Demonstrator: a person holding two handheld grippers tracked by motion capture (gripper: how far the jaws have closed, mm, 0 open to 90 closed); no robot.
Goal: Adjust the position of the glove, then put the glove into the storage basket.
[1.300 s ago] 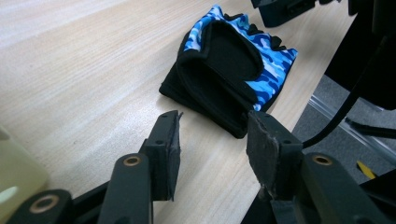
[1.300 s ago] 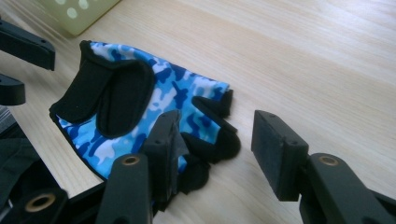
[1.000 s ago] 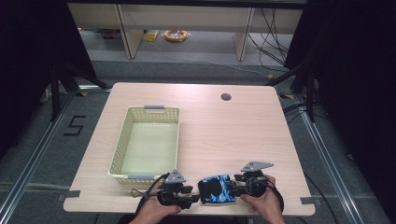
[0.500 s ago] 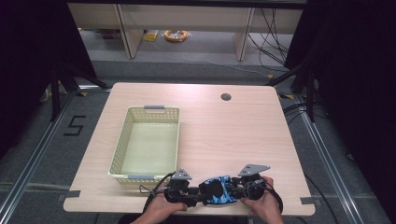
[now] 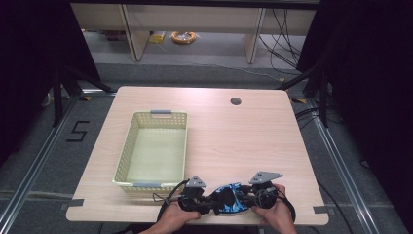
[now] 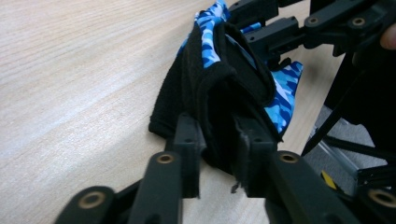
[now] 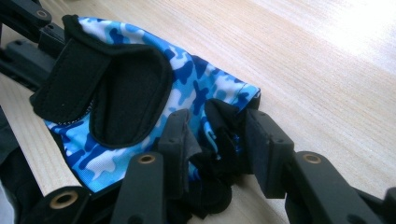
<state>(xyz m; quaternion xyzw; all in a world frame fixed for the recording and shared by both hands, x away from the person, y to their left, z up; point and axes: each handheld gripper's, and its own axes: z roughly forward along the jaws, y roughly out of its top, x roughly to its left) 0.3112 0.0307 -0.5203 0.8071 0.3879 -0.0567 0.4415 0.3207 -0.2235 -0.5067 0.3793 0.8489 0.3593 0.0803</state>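
- A pale wooden counter point(image 5: 243, 141) is seen from above, with a person's two hands coming in at its near edge, each holding a black two-jaw gripper.
- Between the two grippers, close to the near edge of the counter, is a small glove point(image 5: 228, 199) made of blue camouflage fabric with black trim and a black strap.
- The left gripper point(image 5: 207, 204), held in the person's left hand point(image 5: 171, 218), points toward the glove from the left. In the left gripper view point(image 6: 219, 140) its jaws are clenched on a black folded edge of the glove point(image 6: 219, 79).
- The right gripper point(image 5: 246, 199), held in the person's right hand point(image 5: 273, 214), points toward the glove from the right. In the right gripper view point(image 7: 217, 140) its jaws are clamped on a bunched black and blue part of the glove point(image 7: 187, 79).
- The glove hangs between the two grippers just above or on the counter; I cannot tell whether it touches the wood.
- A grey three-cornered plate sits on top of each gripper, and black cables trail back from them toward the person.
- A pale yellow plastic basket point(image 5: 126, 151) with a lattice wall stands on the left half of the counter, just beyond the left gripper. It has grey handles at its near and far ends.
- A small round dark hole point(image 5: 235, 101) is set in the counter near its far edge, right of centre.
- Beyond the counter lies a grey floor with a coil of yellow cable point(image 5: 183, 36) under a far shelf unit.
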